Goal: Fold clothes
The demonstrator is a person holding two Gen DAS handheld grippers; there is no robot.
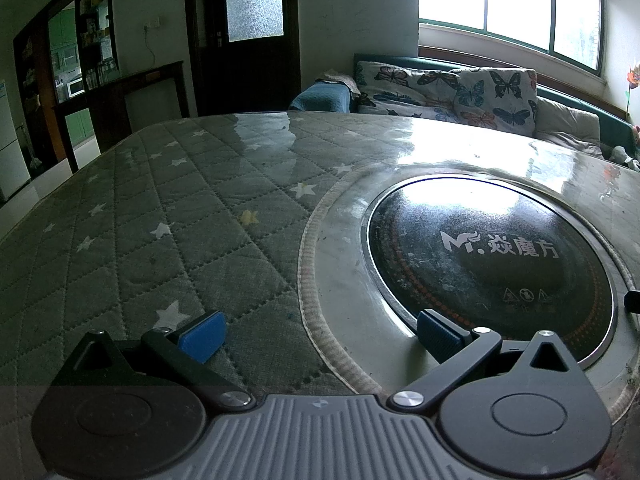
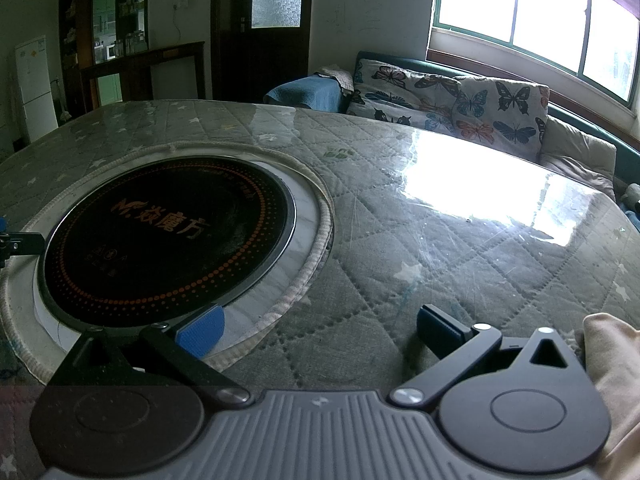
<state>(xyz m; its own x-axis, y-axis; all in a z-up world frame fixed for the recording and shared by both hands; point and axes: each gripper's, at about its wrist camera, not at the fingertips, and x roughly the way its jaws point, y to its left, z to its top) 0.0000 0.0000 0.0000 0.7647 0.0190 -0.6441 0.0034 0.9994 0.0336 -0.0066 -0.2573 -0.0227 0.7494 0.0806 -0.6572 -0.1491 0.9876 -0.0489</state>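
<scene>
A beige garment (image 2: 612,380) lies at the right edge of the right wrist view, beside and partly behind my right gripper's right arm; only a bunched corner shows. My right gripper (image 2: 320,330) is open and empty, low over the quilted star-patterned table cover (image 2: 400,240). My left gripper (image 1: 320,334) is open and empty, low over the same cover (image 1: 160,220), at the rim of the round black cooktop (image 1: 492,256). No garment shows in the left wrist view.
The black cooktop (image 2: 168,232) is set in the table under a glossy clear sheet. A sofa with butterfly cushions (image 1: 460,92) stands behind the table under the window. A dark cabinet (image 1: 132,96) and door are at the back left.
</scene>
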